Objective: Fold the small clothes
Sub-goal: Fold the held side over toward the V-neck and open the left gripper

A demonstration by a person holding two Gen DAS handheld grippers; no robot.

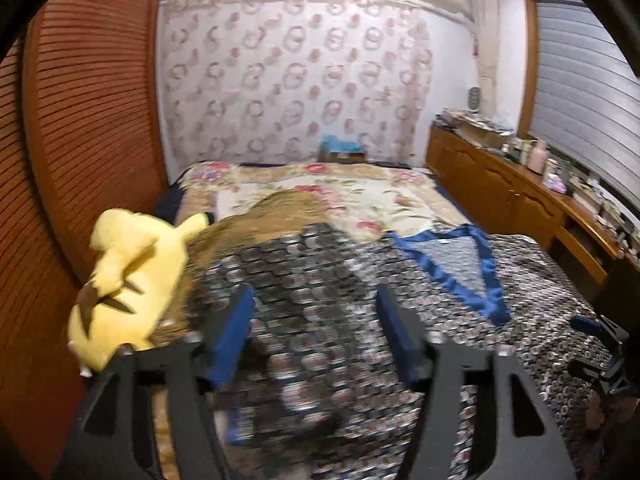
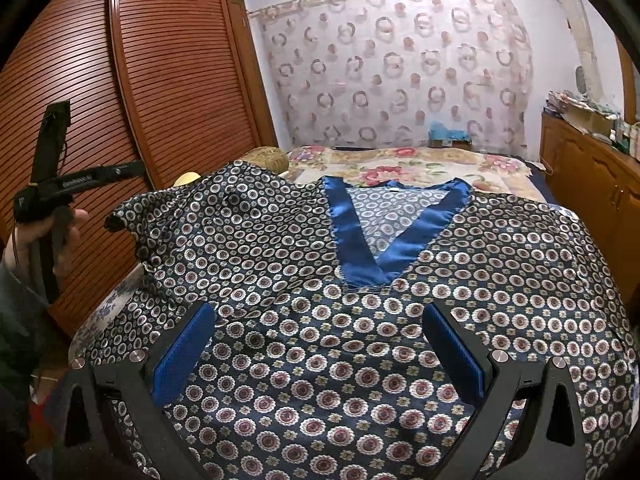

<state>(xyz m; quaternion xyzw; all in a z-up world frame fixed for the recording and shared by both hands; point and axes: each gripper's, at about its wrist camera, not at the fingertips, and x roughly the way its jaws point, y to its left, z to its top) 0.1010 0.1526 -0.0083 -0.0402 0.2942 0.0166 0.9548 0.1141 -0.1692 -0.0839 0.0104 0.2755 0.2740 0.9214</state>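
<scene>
A dark blue patterned top (image 2: 360, 320) with a bright blue V-neck collar (image 2: 360, 256) lies spread on the bed, front up. Its left sleeve (image 2: 192, 216) is raised over something beneath it. My right gripper (image 2: 320, 340) is open, just above the top's chest, holding nothing. My left gripper (image 1: 316, 332) is open and empty above the left part of the top (image 1: 320, 280); this view is blurred. The collar (image 1: 480, 276) shows to its right. The right gripper (image 1: 600, 344) shows at the right edge, and the left gripper (image 2: 52, 184) shows at far left, held up in a hand.
A yellow plush toy (image 1: 128, 284) lies at the bed's left edge by the slatted wooden wardrobe (image 2: 140, 80). A floral bedspread (image 2: 400, 168) covers the far bed. A wooden sideboard (image 1: 520, 196) with clutter runs along the right.
</scene>
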